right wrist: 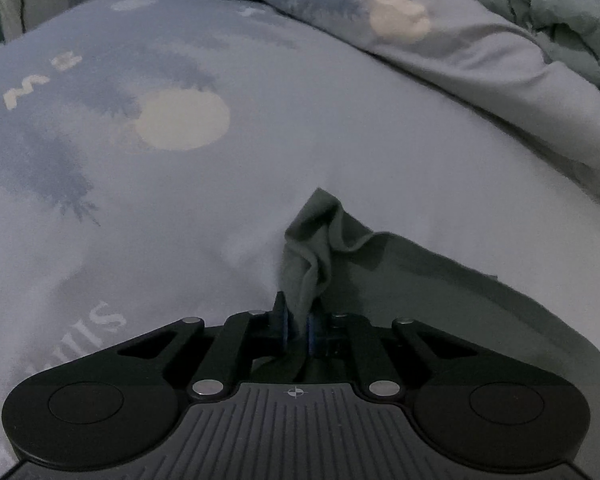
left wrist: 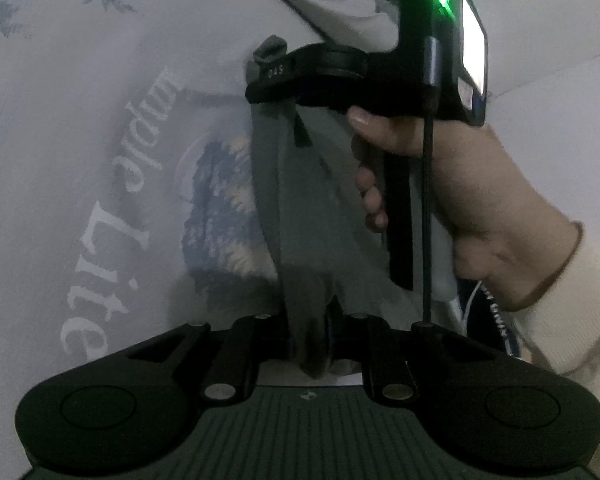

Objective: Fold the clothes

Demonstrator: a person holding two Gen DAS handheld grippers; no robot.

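On the printed bedsheet point(right wrist: 300, 128), the left gripper point(left wrist: 314, 344) is pinched tight on one end of a grey-green garment point(left wrist: 296, 208). To its right, the right gripper point(right wrist: 296, 326) is pressed together on another bunched corner of that cloth. The garment lies stretched between them on the sheet. By my judgement no fold is finished yet; both corners are merely secured.

Both hand-held grippers matte black: ribbed grey-black base plate, two round side discs, silver screws on the linkage arms, blue pads on the fingers point(right wrist: 286, 330). Right hand-held gripper point(left wrist: 265, 65) has white "045" marking, green light, lit screen, black cable down the handle. Hand point(left wrist: 452, 168) wears cream sleeve point(left wrist: 560, 312).
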